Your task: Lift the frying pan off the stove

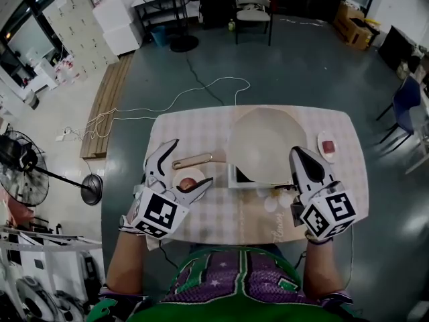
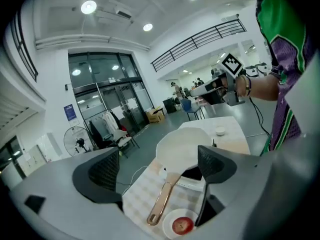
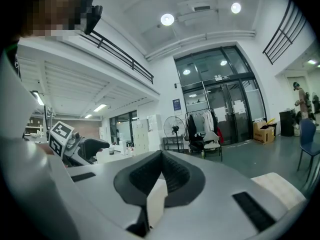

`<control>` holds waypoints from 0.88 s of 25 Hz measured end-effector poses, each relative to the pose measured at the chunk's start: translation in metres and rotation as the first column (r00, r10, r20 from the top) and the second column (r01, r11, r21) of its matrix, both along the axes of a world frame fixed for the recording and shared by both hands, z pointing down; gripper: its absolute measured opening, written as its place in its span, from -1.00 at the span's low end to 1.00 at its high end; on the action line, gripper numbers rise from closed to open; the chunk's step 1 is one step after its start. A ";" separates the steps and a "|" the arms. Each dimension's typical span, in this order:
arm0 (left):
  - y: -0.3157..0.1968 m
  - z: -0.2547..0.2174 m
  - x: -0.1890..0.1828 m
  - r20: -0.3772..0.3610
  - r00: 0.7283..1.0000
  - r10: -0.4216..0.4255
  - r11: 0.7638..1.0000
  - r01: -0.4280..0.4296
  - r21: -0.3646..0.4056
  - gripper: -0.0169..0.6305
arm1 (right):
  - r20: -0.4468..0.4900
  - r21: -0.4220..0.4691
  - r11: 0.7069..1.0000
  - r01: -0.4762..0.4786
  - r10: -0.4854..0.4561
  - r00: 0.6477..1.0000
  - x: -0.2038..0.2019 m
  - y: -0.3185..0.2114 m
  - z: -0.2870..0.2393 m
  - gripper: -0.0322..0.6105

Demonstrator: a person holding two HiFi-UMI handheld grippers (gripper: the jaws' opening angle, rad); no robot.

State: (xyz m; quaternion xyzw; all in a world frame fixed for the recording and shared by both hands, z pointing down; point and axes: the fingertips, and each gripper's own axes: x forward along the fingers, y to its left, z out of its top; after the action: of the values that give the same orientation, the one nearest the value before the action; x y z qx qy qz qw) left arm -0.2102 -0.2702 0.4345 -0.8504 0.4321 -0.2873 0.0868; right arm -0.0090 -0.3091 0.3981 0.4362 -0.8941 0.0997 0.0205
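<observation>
Copper-toned handle (image 1: 194, 160): lies flat, reaching from the pan toward the left of the head view, just above a small plate (image 1: 179, 174) holding an apple (image 1: 190, 181).
Frying pan (image 1: 265, 143): pale and wide, resting on the stove (image 1: 236, 178) at the middle of the checked table (image 1: 201, 123); not yet lifted.
Left gripper (image 2: 159, 165): jaws wide apart with nothing between the pads. In its own view the handle shows in the gap, farther off and below, so the gripper hangs clear of it.
Right gripper (image 3: 161, 171): jaws together and empty, held at the pan's lower right edge in the head view, pointing away from the table.
Step in hand: lining up on the handle; grasp and lift both look still to come.
Next move: probably lower the left gripper until its pads straddle the handle crosswise, keep clear of the plate, clamp firmly, then raise. The wide pan will likely pull its far side down, so the grip should sit well along the handle.
</observation>
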 end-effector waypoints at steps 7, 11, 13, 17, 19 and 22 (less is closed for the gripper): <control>-0.021 0.044 0.004 0.055 0.995 0.082 0.992 -0.076 -0.100 0.55 | -0.024 -0.016 1.000 -0.009 0.009 1.000 0.000 -0.005 0.014 -0.88; -0.031 0.064 0.016 -0.026 0.991 0.131 0.973 -0.133 -0.188 0.55 | -0.036 -0.030 0.999 -0.018 0.017 0.999 0.003 -0.008 0.022 -0.88; -0.037 0.075 0.018 -0.011 0.989 0.150 0.966 -0.149 -0.213 0.55 | -0.040 -0.036 0.999 -0.021 0.019 0.999 0.004 -0.010 0.026 -0.88; -0.050 0.097 0.018 -0.004 0.987 0.162 0.946 -0.157 -0.285 0.55 | -0.044 -0.050 0.998 -0.037 0.035 0.998 0.009 -0.014 0.032 -0.88; -0.056 0.109 0.018 0.021 0.984 0.176 0.937 -0.161 -0.309 0.55 | -0.045 -0.057 0.997 -0.046 0.043 0.998 0.011 -0.017 0.036 -0.88; -0.067 0.123 0.019 0.050 0.980 0.191 0.930 -0.165 -0.327 0.55 | -0.047 -0.060 0.997 -0.050 0.047 0.998 0.015 -0.020 0.041 -0.88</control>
State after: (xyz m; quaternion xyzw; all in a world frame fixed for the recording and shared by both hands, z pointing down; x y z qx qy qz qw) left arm -0.1909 -0.3376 0.5578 -0.8764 0.2968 -0.3790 -0.0098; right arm 0.0064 -0.3296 0.4395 0.4591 -0.8790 0.1178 0.0517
